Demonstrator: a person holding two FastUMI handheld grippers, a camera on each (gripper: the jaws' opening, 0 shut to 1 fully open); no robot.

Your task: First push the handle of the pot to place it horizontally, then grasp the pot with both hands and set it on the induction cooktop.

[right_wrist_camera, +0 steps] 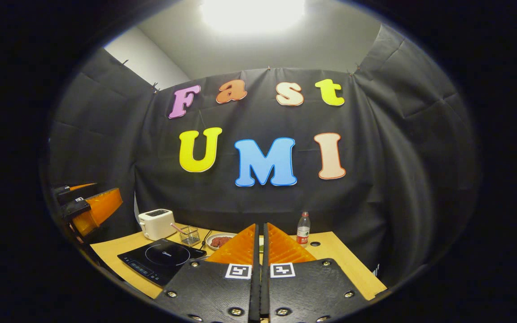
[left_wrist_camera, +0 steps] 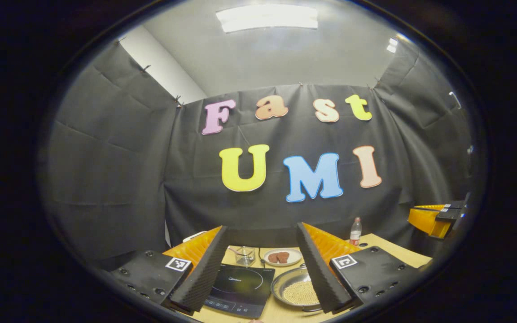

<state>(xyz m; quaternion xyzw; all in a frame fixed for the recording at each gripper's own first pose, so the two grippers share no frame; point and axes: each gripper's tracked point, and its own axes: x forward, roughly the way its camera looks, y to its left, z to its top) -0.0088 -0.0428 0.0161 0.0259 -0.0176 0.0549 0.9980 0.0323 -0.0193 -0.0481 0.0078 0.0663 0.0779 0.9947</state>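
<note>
The left tool (left_wrist_camera: 262, 233) hangs above the pale wooden surface (left_wrist_camera: 388, 246) with its fingers spread wide apart and nothing between them. Below that gap lies the flat black induction cooktop (left_wrist_camera: 240, 287), near the surface's front edge. Just beside the cooktop, toward the right in the left gripper view, stands the shallow round metal pot (left_wrist_camera: 296, 289), filled with small pale yellow grains; its handle is hidden behind a finger, so its direction cannot be told. Behind them sit a small clear glass box (left_wrist_camera: 245, 255) and a white plate with reddish-brown pieces (left_wrist_camera: 282, 257), and a clear plastic bottle with a red label (left_wrist_camera: 355, 231) stands at the back edge.

The right tool (right_wrist_camera: 261, 231) has its fingers pressed together, holding nothing. In the right gripper view a white toaster (right_wrist_camera: 156, 223) occupies the surface's far left corner, behind the cooktop (right_wrist_camera: 162, 260).
</note>
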